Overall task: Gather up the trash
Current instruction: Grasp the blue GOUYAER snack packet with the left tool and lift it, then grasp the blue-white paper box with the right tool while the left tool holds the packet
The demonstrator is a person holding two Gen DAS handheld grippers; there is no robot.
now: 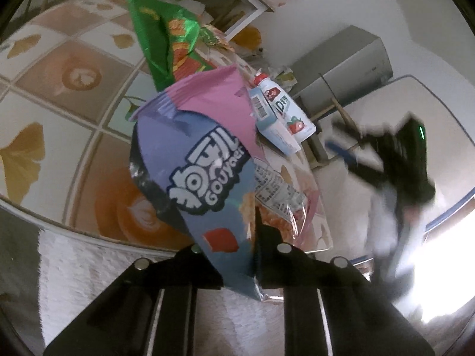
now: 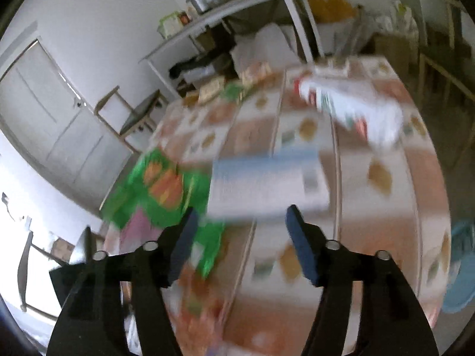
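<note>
One purple snack bag (image 1: 204, 178) in left jaws; apparently one carton (image 2: 267, 187).

Both the left gripper (image 1: 237, 255) and the right gripper (image 2: 239, 222) are matte black with round silver screws; the right one's fingers (image 2: 301, 243) carry dark blue pads.

A patterned cloth of orange, beige and white squares with leaf motifs covers the desk (image 2: 383, 160). Behind it, a white shelf unit (image 2: 225, 12) stands against the wall, cluttered on top and underneath. To the left, a wooden chair (image 2: 130, 112) sits near a white door (image 2: 50, 101). At the right edge, part of a light blue bin (image 2: 460, 270) shows. In the left wrist view, a grey cabinet (image 1: 347, 59) stands beyond the desk's far end.
</note>
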